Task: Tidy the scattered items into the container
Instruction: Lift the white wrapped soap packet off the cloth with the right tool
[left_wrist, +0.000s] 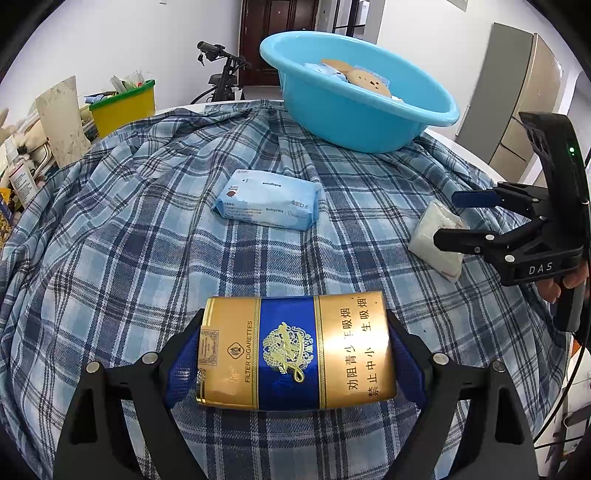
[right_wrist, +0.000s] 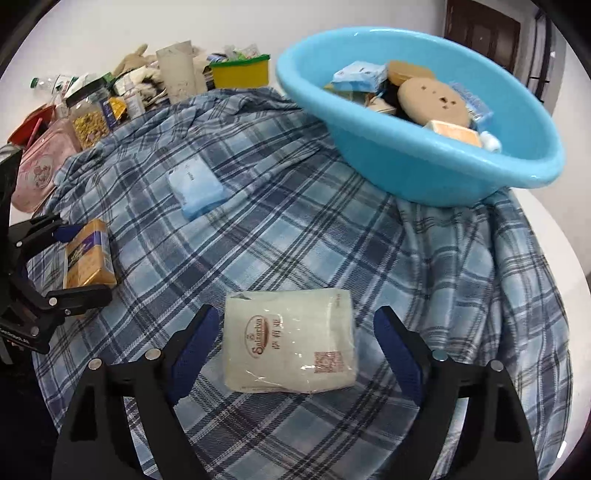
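Where the left wrist view looks down its own two fingers, the left gripper (left_wrist: 295, 354) is clamped on a gold-and-blue cigarette pack (left_wrist: 295, 350), the blue pads pressing on both short ends of the pack, which sits just over the plaid cloth (left_wrist: 147, 258) that covers the tabletop. Beyond it, near the middle of the cloth, lies a pale blue wipes packet (left_wrist: 266, 199). At the far edge stands the blue basin (left_wrist: 369, 122), with a few things already inside (a tan round piece shows above the rim). At the right edge the right gripper (left_wrist: 448, 218) straddles a white tissue pack (left_wrist: 437, 240); part of a hand (left_wrist: 561, 284) shows on its handle. A yellow bin (left_wrist: 123, 109) stands at the far left, off the cloth.

In the right wrist view, the right gripper (right_wrist: 291, 347) has its fingers (right_wrist: 195, 350) spread, with the white tissue pack (right_wrist: 291, 339) lying flat on the plaid cloth (right_wrist: 332, 240) between them; a gap shows on each side, so neither pad touches it. The wipes packet (right_wrist: 195, 188) lies farther off to the left. The blue basin (right_wrist: 424, 162) stands at the upper right, holding several packets and a tan round sponge-like piece. At the left edge the left gripper (right_wrist: 74, 258) grips the cigarette pack (right_wrist: 88, 254).
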